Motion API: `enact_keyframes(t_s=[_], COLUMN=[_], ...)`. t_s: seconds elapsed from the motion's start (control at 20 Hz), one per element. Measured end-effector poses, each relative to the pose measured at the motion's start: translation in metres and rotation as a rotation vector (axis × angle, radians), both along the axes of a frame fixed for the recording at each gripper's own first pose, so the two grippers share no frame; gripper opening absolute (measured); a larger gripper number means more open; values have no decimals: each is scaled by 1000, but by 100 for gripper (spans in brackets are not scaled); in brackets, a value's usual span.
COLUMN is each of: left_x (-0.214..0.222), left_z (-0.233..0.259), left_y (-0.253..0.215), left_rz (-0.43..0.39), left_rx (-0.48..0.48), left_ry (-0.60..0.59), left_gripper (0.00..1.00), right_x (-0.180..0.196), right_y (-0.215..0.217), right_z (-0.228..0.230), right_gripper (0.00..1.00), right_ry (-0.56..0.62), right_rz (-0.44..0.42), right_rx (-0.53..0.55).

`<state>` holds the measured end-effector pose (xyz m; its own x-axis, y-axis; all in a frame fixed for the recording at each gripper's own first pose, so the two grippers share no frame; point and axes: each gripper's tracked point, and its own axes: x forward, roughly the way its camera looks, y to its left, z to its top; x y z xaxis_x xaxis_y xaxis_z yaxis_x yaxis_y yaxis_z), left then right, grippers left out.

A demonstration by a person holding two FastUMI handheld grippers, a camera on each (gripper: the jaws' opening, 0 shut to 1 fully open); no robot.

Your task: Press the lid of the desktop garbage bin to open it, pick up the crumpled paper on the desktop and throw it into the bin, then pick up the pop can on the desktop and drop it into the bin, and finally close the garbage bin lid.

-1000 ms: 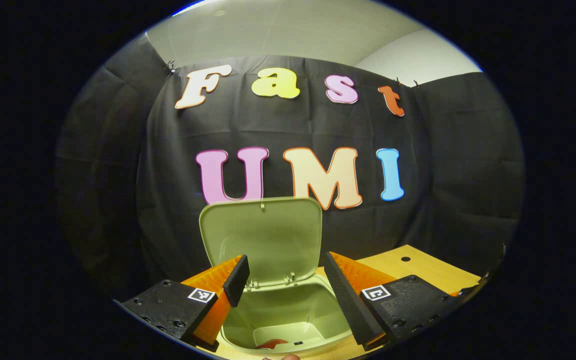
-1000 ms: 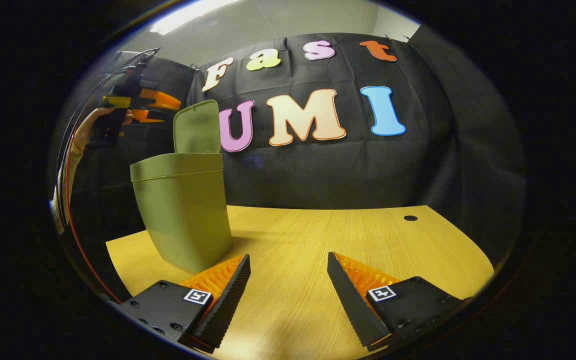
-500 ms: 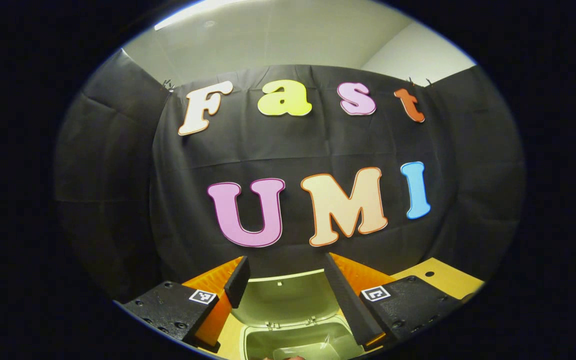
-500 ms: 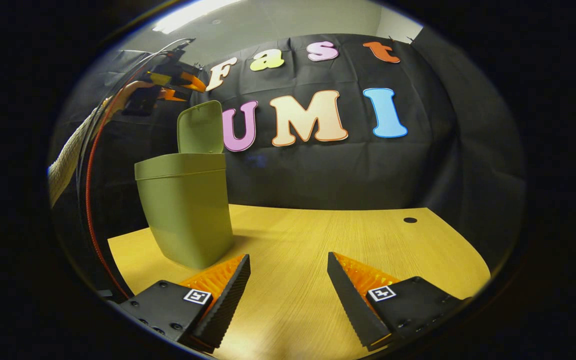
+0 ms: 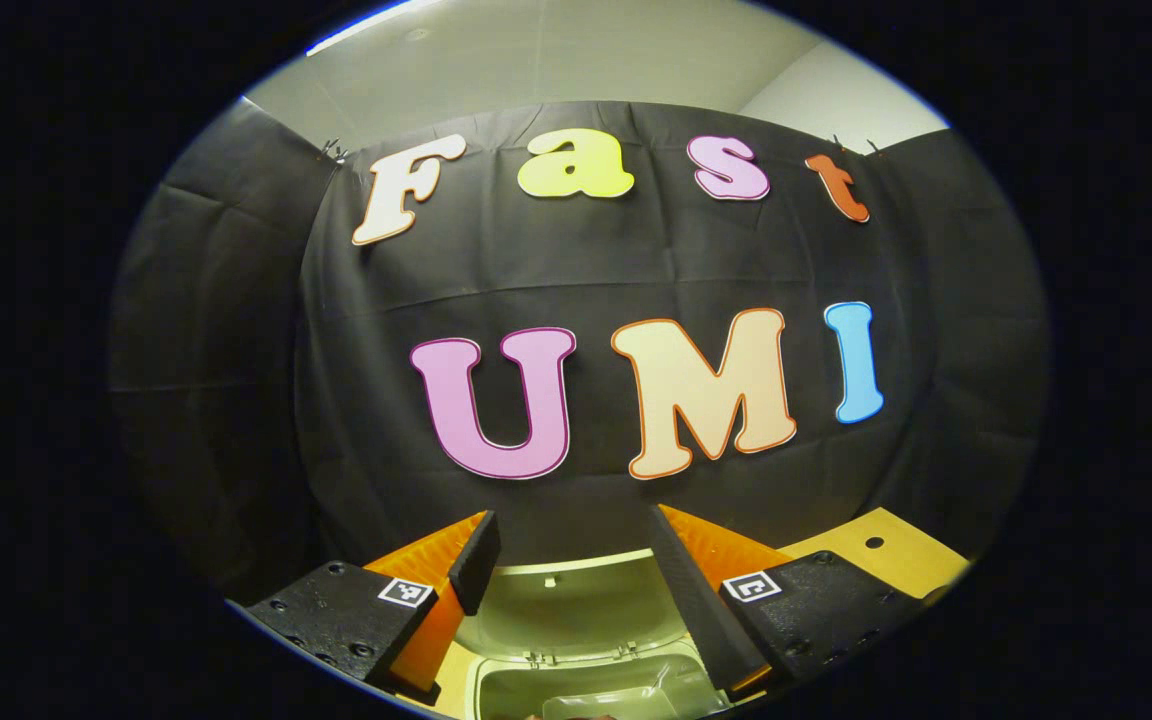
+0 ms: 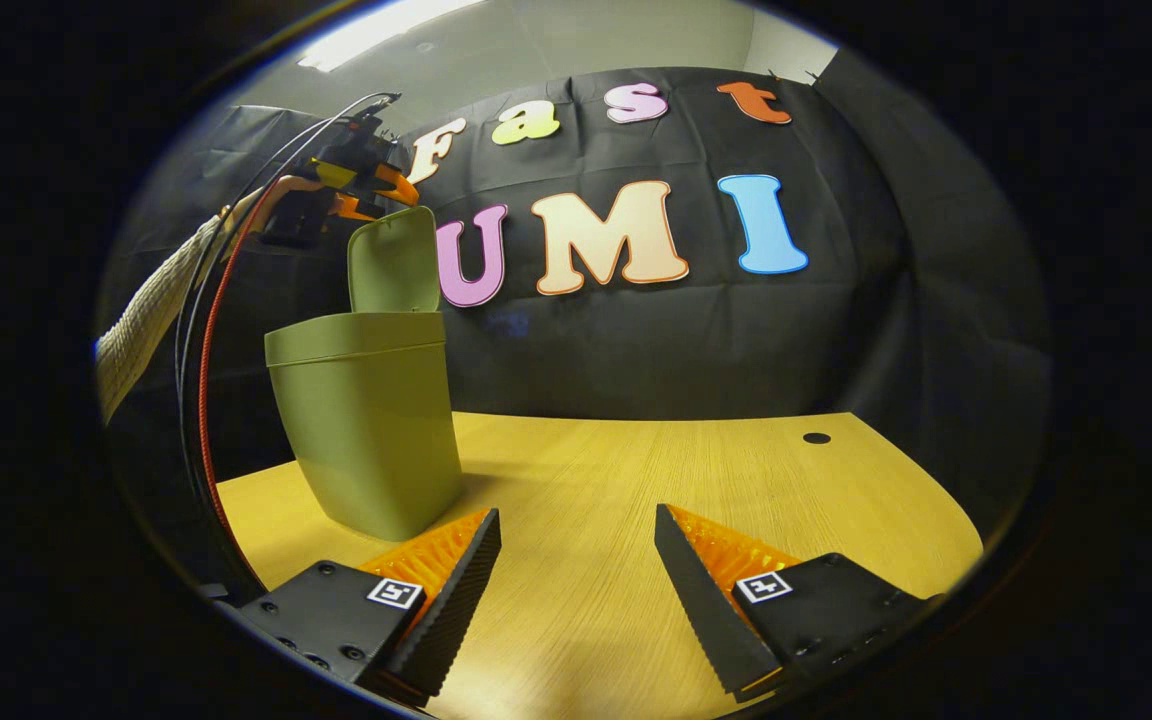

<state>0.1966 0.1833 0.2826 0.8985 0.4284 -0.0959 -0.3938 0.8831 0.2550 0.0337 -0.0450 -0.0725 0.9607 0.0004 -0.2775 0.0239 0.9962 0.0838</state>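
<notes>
My left gripper (image 5: 571,560) hangs wide open and empty above the green garbage bin (image 6: 366,420), whose lid (image 6: 394,260) stands upright; my right gripper (image 6: 576,560), open and empty, hovers over the worktop (image 6: 696,470). No readable labels.

- In the left gripper view, the bin (image 5: 576,690) below the left tool (image 5: 566,560) is cut off by the lower edge; its contents cannot be made out.
- The lid (image 5: 561,600) is partly hidden behind that tool's fingers (image 5: 476,560).
- In the right gripper view, the sleeve (image 6: 141,320) is cut off at the left edge.
</notes>
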Motion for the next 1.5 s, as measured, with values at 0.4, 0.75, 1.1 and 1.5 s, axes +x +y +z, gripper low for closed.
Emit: enact_keyframes(t_s=[0.4, 0.75, 1.1, 1.5], left_x=[-21, -70, -105, -126], left_z=[-6, -42, -112, -148], left_y=[-4, -37, -49, -52], left_rz=[-38, -104, -126, -125], left_rx=[-47, -60, -60, -61], left_ry=[-64, -43, -8, -20], left_gripper=[93, 92, 92, 93], right_x=[-4, -7, -7, -6], right_y=[10, 17, 18, 15], right_z=[10, 18, 23, 15], right_gripper=[98, 98, 97, 98], right_ry=[-22, -43, -57, -36], right_rz=[21, 32, 34, 25], right_rx=[-12, -5, -6, -14])
